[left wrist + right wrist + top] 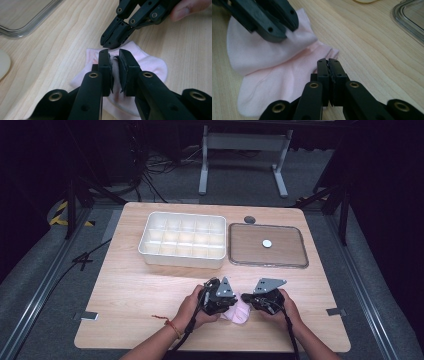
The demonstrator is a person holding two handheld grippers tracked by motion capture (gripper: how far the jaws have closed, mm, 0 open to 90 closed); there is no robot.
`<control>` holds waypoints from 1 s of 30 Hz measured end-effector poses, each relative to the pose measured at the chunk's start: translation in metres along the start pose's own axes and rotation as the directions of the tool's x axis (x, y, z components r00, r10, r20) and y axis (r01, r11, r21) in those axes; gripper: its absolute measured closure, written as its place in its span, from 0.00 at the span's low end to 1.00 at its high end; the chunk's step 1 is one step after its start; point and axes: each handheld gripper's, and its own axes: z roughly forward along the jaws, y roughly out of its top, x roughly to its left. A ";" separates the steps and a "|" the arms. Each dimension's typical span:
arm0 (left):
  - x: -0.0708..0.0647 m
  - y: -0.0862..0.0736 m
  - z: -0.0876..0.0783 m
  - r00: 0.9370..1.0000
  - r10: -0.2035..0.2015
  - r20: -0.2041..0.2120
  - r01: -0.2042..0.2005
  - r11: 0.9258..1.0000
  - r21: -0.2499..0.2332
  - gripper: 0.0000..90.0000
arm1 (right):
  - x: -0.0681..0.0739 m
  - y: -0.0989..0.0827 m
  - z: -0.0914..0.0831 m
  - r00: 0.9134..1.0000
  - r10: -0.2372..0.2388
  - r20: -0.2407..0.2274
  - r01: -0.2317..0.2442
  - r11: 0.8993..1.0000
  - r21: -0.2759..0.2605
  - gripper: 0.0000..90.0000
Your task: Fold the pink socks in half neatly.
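Both grippers pinched the pink sock: the left gripper clamped a fold, the right gripper its cuff edge.

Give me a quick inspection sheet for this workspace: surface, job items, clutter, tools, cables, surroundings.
Surface: light wooden table, no spills seen.
Job's things: pink sock lying flat near the front edge; white divided box at the back, compartments look empty.
Clutter: clear lid beside the box; a small dark round thing behind it.
Grippers: left tool shut on a fold of the sock; right tool shut at the sock's cuff edge.
Cables: one cable trails back along each forearm; loose wires on the floor behind.
Surroundings: grey carpet, white stand, dark backdrop.
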 end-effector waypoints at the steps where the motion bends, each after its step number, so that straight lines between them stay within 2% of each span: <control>1: -0.001 0.001 0.002 1.000 -0.003 -0.004 0.003 1.000 0.003 0.88 | 0.000 0.000 0.000 1.000 -0.003 0.001 0.003 1.000 0.002 0.98; 9: -0.002 0.001 0.010 0.999 -0.020 -0.027 0.020 1.000 0.021 0.87 | -0.001 0.000 -0.002 1.000 -0.005 0.003 0.005 1.000 0.001 0.95; 15: -0.002 0.000 0.009 0.999 -0.036 -0.012 0.036 0.999 -0.012 0.84 | -0.005 -0.003 -0.008 1.000 0.011 0.012 -0.011 1.000 -0.002 0.96; 18: -0.003 0.002 0.007 0.999 -0.044 -0.002 0.044 0.999 -0.026 0.81 | -0.006 -0.005 -0.007 1.000 0.012 0.009 -0.012 1.000 0.007 0.96; 19: -0.004 0.002 0.006 0.999 -0.044 -0.002 0.044 0.999 -0.031 0.76 | -0.005 -0.005 -0.006 1.000 0.007 0.011 -0.007 1.000 0.012 0.96; 20: -0.004 0.003 0.004 0.999 -0.041 0.004 0.041 0.998 -0.041 0.76 | -0.005 -0.005 -0.006 1.000 0.007 0.011 -0.007 1.000 0.012 0.96; 25: -0.004 0.007 -0.017 0.998 -0.058 -0.004 0.058 0.994 -0.095 0.59 | -0.005 -0.005 -0.007 1.000 0.006 0.011 -0.006 1.000 0.011 0.95; 28: -0.002 0.007 -0.033 0.998 -0.060 -0.024 0.056 0.991 -0.124 0.58 | -0.006 -0.006 -0.008 1.000 0.004 0.013 -0.004 1.000 0.008 0.95; 30: 0.000 0.004 -0.041 0.998 -0.054 -0.042 0.048 0.991 -0.126 0.57 | -0.006 -0.006 -0.009 1.000 0.005 0.019 -0.005 1.000 0.007 0.95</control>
